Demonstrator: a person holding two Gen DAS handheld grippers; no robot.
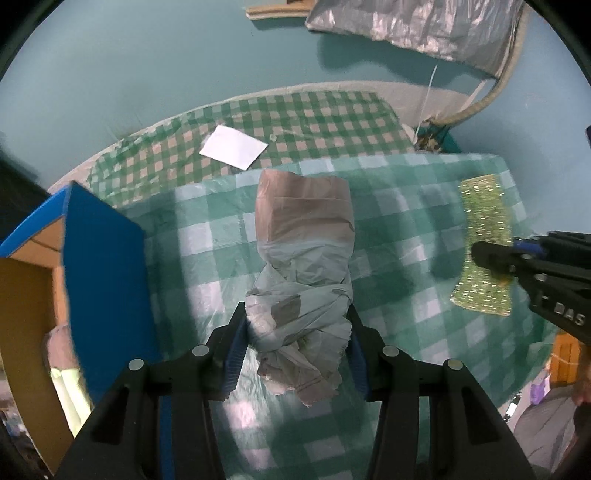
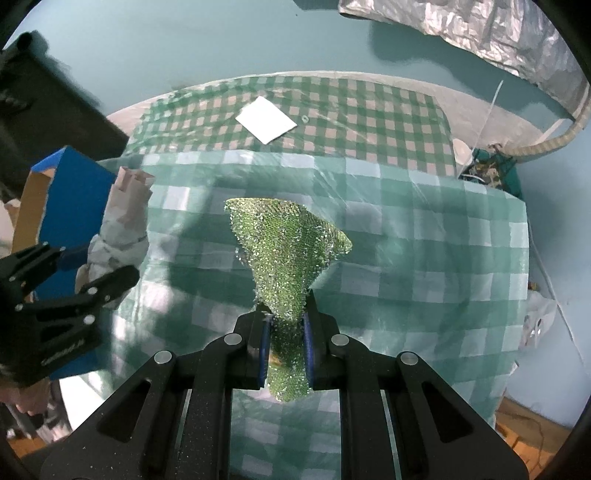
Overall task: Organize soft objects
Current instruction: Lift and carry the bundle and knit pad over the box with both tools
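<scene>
Both grippers are up over the green-checked cloth on the table. Left gripper has its blue pads pinching a knotted pale-grey bundle of cloth/plastic; the knot sits btwn the fingers and the brownish top end sticks out fwd, away from the cam. Just to its left stands a blue cardboard box, flap up, brown inside showing, w/ some pale stuff low in it, too blurry to name.

Right gripper is pressed onto a sparkly green scrubber pad, squeezed narrow at the waist btwn the jaws, fanning wide past the tips. It hangs over the cloth, well right of the bundle.

Farther back lies a white paper sheet on a 2nd checked cloth. A silver foil sheet lies on the teal floor.
</scene>
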